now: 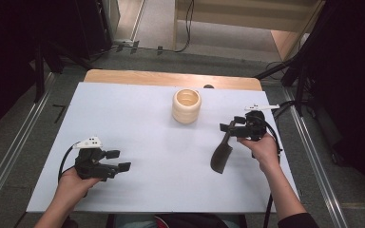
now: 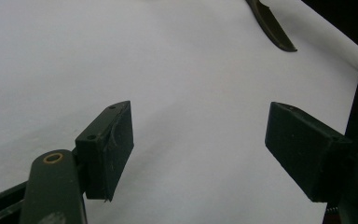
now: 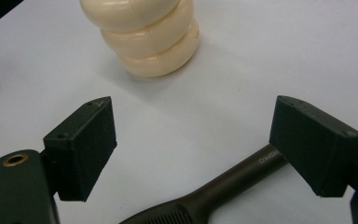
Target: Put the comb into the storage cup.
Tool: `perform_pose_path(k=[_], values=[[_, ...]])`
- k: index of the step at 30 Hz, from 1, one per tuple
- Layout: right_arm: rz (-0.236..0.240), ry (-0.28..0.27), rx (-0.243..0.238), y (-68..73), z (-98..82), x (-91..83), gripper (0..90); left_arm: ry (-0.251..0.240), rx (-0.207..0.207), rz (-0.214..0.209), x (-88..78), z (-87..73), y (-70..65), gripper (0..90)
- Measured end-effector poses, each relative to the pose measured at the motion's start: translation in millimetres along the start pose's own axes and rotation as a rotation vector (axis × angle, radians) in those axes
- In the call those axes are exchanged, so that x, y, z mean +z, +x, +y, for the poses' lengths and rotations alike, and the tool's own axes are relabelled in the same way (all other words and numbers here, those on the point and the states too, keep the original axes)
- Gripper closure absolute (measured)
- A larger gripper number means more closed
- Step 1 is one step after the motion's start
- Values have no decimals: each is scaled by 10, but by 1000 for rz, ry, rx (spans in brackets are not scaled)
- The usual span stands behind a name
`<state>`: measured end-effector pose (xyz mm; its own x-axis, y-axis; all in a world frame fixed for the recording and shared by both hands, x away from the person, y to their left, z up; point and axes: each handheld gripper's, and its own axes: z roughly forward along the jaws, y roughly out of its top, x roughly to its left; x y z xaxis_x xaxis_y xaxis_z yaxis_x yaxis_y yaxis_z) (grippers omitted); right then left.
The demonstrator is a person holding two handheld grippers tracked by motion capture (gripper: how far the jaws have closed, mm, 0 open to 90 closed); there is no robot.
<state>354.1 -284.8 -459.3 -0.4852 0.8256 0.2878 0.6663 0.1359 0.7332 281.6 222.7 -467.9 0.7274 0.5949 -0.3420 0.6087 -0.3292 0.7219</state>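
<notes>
— While my right claw (image 1: 232, 124) hangs wide over the dark spatula (image 1: 222, 154) on the table (image 1: 138, 123), why is your left idle?
— From above, my left claw (image 1: 116, 160) waits wide, well apart. Its own view shows the spatula's tip (image 2: 272, 28) far off.
— And the right view?
— Handle (image 3: 233, 184) beside one jaw, ungripped; cream holder (image 3: 144, 37) ahead.

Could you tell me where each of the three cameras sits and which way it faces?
High view: above the person's side, looking forward and down on the table; both forearms show, left gripper, right gripper.
Left gripper view: rides that gripper, facing across the table; jaws apart.
Right gripper view: rides that gripper, facing the ribbed cream cup; jaws apart.
Shared: the dark spatula appears in all three.
</notes>
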Motion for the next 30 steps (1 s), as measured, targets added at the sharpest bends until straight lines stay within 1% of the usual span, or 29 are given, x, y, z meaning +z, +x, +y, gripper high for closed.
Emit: perform_pose_path(k=[8, 10, 12, 14, 16, 21, 23, 28, 30], values=[[-8, 3, 1, -64, 66, 67, 128, 2, -1, -3, 3, -3, 1, 244], [-11, 8, 11, -84, 75, 85, 129, 0, -1, -5, -1, -2, 6, 244], [-23, 14, 6, -109, 91, 105, 129, 1, -3, -2, 0, -3, 8, 244], [-19, 12, 13, -138, 107, 119, 129, -2, -7, -2, 3, -5, 8, 244], [-25, 10, 21, -160, 125, 132, 130, -2, -5, 0, 3, -4, 9, 244], [-37, 15, 23, -222, 181, 204, 134, -3, -6, -2, -1, -6, 15, 244], [-36, 15, 24, -226, 187, 213, 134, -2, -7, 1, -2, -5, 18, 244], [-40, -2, 18, -244, 221, 246, 240, -4, -7, 4, -3, -6, 18, 244], [-48, -9, 18, -253, 226, 264, 346, -6, -6, 3, -5, -6, 18, 244]])
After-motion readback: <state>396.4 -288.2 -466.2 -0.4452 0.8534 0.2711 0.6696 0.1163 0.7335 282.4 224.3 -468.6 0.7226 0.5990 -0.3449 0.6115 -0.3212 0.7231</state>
